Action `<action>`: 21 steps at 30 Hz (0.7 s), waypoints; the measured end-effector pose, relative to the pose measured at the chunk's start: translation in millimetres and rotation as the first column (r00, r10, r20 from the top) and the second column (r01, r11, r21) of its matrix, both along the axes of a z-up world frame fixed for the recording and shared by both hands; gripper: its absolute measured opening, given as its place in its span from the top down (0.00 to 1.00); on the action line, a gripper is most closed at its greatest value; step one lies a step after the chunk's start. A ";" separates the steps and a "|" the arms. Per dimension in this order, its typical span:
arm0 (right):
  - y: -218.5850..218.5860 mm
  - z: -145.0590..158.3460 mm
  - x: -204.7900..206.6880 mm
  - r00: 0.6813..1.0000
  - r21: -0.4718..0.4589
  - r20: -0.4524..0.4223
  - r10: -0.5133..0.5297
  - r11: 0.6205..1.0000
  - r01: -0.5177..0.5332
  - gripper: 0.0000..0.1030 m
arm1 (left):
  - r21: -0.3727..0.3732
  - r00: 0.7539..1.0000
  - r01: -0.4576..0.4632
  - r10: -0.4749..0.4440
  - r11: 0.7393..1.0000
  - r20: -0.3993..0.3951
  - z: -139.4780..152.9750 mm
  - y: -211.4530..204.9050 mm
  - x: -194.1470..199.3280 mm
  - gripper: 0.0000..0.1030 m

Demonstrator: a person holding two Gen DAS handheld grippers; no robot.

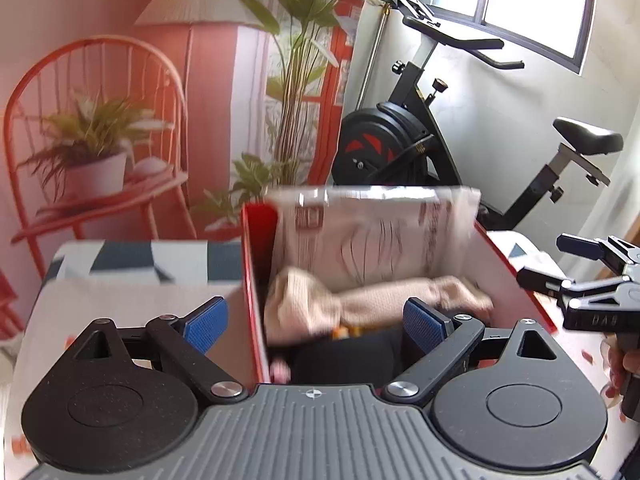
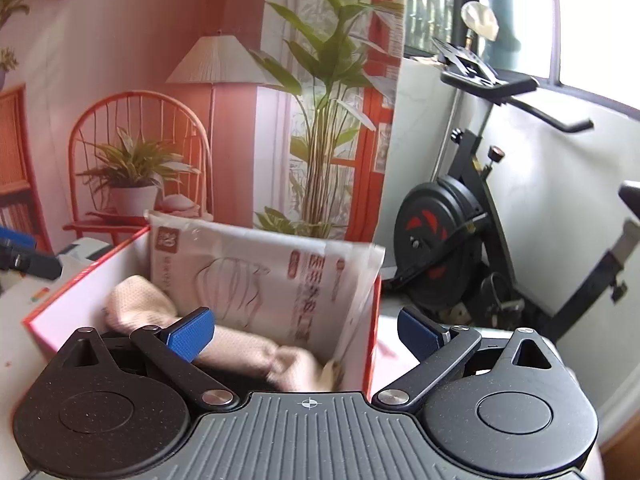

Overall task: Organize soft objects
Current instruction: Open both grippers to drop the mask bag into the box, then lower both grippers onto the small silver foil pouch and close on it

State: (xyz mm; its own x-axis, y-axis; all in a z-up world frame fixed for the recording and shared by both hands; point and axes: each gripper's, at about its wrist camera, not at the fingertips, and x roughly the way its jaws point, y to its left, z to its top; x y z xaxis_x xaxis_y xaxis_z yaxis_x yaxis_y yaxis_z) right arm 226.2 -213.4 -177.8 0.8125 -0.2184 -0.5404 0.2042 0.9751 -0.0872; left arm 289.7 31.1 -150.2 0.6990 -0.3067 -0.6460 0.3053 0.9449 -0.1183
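A red box (image 1: 253,280) with white inner walls stands on the table. In it lie a beige knitted cloth (image 1: 360,300), a dark soft item (image 1: 344,356) and a white plastic package (image 1: 376,232) with red print standing upright at the back. My left gripper (image 1: 316,320) is open and empty, straddling the box's left wall. My right gripper (image 2: 306,334) is open and empty, straddling the box's right wall (image 2: 370,344), above the beige cloth (image 2: 240,348) and in front of the package (image 2: 260,276). The right gripper also shows at the right edge of the left wrist view (image 1: 576,288).
A table (image 1: 120,304) with a patterned cloth carries the box. Behind it hangs a printed backdrop with a red chair (image 1: 96,128) and plants. An exercise bike (image 1: 420,136) stands at the right by a window.
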 end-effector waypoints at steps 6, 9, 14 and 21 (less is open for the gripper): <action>18.6 -17.6 -42.0 1.000 0.056 0.021 -0.022 0.998 0.021 0.04 | 0.001 0.999 0.020 -0.020 1.000 -0.043 -31.5 11.2 -38.1 0.11; 24.1 -31.0 -61.0 0.999 0.099 0.016 -0.044 0.994 0.042 0.04 | -0.037 0.995 0.009 -0.012 0.999 -0.095 -52.9 18.2 -46.8 0.16; 32.3 -55.8 -87.6 0.997 0.169 -0.011 -0.078 0.982 0.079 0.07 | -0.103 0.982 -0.038 0.018 0.994 -0.188 -96.7 31.7 -54.2 0.36; 46.9 -89.6 -108.0 0.994 0.279 -0.092 -0.059 0.957 0.083 0.29 | -0.118 0.965 -0.007 -0.025 0.993 -0.262 -134.5 22.2 -55.3 0.43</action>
